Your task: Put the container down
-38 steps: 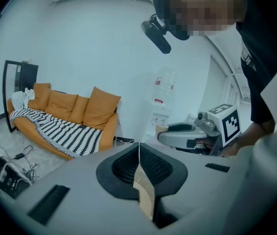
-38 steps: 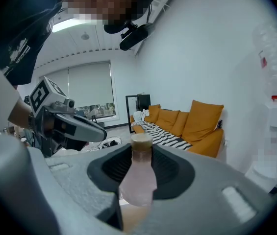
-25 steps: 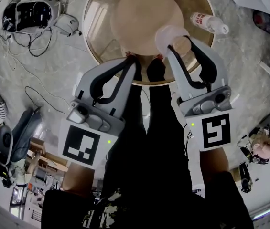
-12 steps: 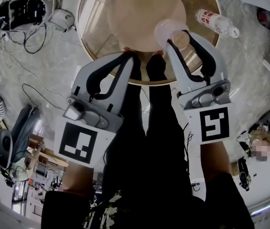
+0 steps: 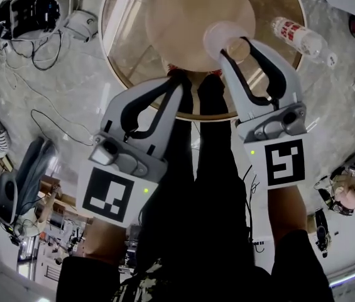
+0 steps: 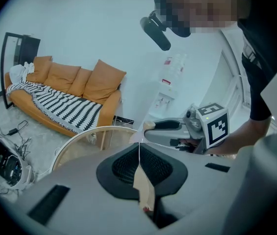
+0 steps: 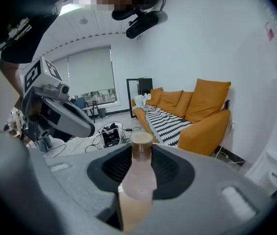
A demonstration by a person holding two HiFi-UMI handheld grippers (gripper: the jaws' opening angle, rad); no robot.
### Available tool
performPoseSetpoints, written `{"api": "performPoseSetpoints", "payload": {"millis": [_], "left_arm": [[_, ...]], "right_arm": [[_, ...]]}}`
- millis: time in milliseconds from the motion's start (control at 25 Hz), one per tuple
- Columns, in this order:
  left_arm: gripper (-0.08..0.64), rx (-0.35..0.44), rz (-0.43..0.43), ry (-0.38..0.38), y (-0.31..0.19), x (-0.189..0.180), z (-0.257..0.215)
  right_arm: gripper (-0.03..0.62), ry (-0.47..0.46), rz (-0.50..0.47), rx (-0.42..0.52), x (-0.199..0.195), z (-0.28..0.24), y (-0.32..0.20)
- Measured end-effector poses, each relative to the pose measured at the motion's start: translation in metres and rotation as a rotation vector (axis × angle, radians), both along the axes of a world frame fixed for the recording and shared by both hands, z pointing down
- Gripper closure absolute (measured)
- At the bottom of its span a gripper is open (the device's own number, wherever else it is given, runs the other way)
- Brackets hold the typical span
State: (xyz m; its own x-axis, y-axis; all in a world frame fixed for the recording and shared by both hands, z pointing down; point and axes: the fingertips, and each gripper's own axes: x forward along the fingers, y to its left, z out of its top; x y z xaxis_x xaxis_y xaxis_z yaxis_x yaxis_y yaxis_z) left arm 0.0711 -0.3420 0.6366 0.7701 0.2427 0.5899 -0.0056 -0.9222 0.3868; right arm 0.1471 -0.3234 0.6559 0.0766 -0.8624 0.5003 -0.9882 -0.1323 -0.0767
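The container (image 5: 222, 38) is a translucent pinkish bottle with a tan cap (image 7: 141, 142). My right gripper (image 5: 235, 48) is shut on its body and holds it upright over the round glass table (image 5: 122, 55), above the right side of the table's tan wooden disc (image 5: 190, 11). In the right gripper view the bottle (image 7: 139, 177) fills the gap between the dark pads. My left gripper (image 5: 177, 79) is shut with nothing in it and hangs at the table's near rim, to the left of the bottle. In the left gripper view its pads meet in a thin line.
A plastic water bottle (image 5: 298, 34) with a red label lies by the table's right rim. A black-and-white device with cables (image 5: 29, 12) sits on the floor at upper left. An orange sofa (image 6: 64, 94) stands by the wall. A bag (image 5: 20, 181) lies at left.
Both grippers have sunk toward the table, the right one carrying the container. The table looks larger and the water bottle sits further right in view.
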Motion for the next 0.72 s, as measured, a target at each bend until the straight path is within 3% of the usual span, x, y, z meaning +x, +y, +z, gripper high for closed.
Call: {"api": "performPoseSetpoints", "payload": {"millis": [720], "left_arm": [[0.548,-0.026,-0.008,-0.012,-0.010,-0.002,0.087]], "right_arm": [[0.474,-0.017,0.023,-0.024,-0.004,0.094,-0.009]]}}
